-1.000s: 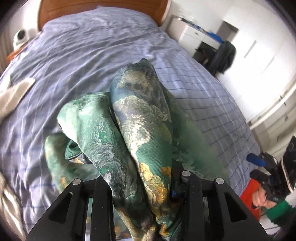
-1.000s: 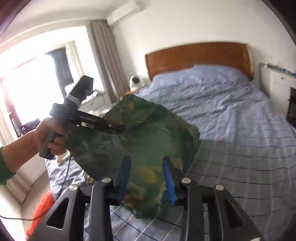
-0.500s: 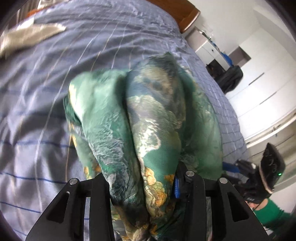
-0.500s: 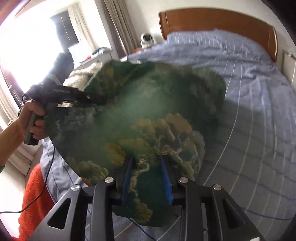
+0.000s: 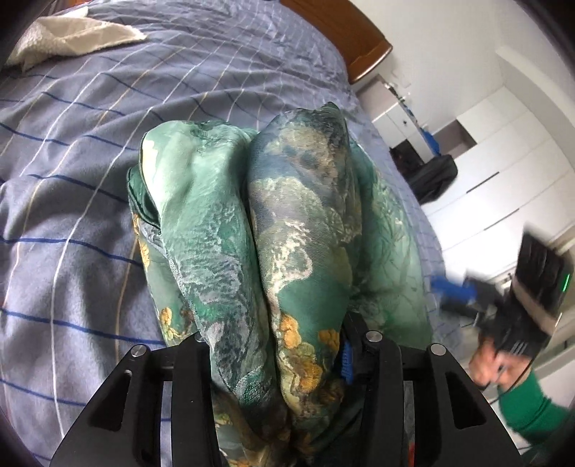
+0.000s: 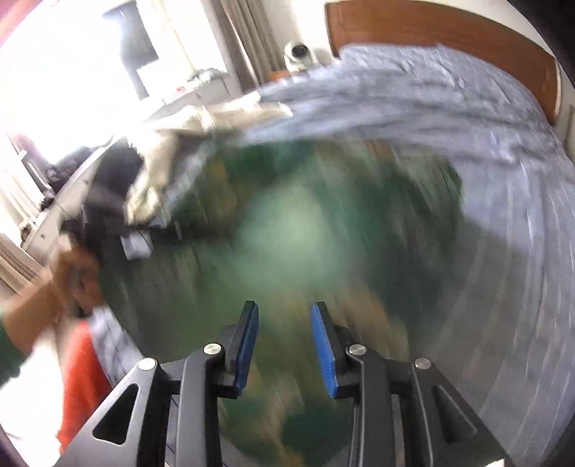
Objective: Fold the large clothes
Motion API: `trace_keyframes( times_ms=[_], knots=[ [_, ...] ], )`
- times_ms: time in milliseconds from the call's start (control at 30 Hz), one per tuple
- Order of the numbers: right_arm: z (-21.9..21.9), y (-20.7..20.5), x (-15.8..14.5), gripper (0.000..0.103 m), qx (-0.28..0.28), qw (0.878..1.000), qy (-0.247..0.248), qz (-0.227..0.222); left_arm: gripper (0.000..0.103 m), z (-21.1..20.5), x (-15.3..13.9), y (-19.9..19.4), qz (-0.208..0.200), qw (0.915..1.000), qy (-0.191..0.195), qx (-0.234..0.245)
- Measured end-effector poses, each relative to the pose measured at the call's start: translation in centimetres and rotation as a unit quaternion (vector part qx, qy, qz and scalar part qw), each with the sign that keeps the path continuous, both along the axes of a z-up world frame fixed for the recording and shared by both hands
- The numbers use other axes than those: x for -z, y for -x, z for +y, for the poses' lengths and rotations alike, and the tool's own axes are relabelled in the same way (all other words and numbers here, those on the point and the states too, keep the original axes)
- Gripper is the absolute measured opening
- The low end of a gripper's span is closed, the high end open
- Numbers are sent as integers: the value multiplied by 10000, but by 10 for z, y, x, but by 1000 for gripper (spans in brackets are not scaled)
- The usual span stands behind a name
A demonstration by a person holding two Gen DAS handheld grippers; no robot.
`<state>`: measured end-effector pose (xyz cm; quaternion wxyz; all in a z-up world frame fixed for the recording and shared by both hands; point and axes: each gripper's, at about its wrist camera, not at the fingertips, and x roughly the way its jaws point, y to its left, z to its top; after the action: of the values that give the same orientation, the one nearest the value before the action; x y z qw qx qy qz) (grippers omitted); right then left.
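Observation:
A green silky garment with gold and grey print is bunched in thick folds over the blue checked bed. My left gripper has two fat folds between its fingers, and the jaws are opening while the pads still press the cloth. The right wrist view is motion-blurred: the garment spreads out ahead of my right gripper. Green cloth runs between its blue pads, which are easing apart slightly. That right gripper shows blurred at the right of the left wrist view, held by a hand in a green sleeve.
A white towel lies on the bed at the far left. The wooden headboard closes the far end. A nightstand, a dark bag and white wardrobes stand beside the bed. An orange object is at the near left.
Both grippers have dropped toward the bed with the garment, which hung spread in the air before. My left gripper rolled and its jaws widened; my right one swung sideways and blurs.

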<state>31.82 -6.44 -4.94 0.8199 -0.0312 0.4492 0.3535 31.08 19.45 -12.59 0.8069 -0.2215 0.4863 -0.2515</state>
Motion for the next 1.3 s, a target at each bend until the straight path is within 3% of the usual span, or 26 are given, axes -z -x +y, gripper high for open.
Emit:
trace_keyframes(
  times_ms=[133, 233, 333, 500, 567, 633, 700, 767, 933, 1067, 1200, 1300],
  knots=[
    [64, -49, -14, 32, -475, 9978, -391, 256, 44, 3, 3, -1, -1, 10000, 26, 28],
    [117, -83, 8, 32, -876, 9926, -378, 754, 46, 6, 9, -4, 7, 10000, 38, -2],
    [156, -99, 40, 29, -1050, 9901, 50, 934, 46, 14, 22, -12, 133, 9998, 14, -164],
    [160, -119, 73, 28, -916, 9870, 179, 1312, 49, 34, 28, -13, 424, 9977, 437, -287],
    [159, -118, 75, 28, -935, 9875, 220, 1253, 54, 43, 18, -2, 340, 9985, 362, -243],
    [155, -121, 77, 28, -915, 9877, 132, 1263, 68, 52, 10, 10, 230, 9989, 260, -318],
    [151, -123, 79, 28, -875, 9884, 43, 1244, 68, 55, 10, 20, 233, 9991, 119, -327],
    [154, -120, 75, 28, -857, 9898, 54, 1139, 61, 49, 17, 22, 349, 9989, -118, -280],
    [144, -96, 40, 31, -640, 9959, 152, 624, 57, 29, 19, 23, 280, 9987, -408, -157],
    [93, -42, 2, 31, -721, 9973, 48, 108, 57, 23, 19, 21, 198, 9979, -597, -132],
    [34, 26, -6, 32, -684, 9969, 317, -244, 57, 26, 24, 19, 227, 9984, -488, -169],
    [-12, 74, -3, 32, -186, 9974, 444, -540, 57, 27, 26, 24, 222, 9984, -488, -190]
  ],
)
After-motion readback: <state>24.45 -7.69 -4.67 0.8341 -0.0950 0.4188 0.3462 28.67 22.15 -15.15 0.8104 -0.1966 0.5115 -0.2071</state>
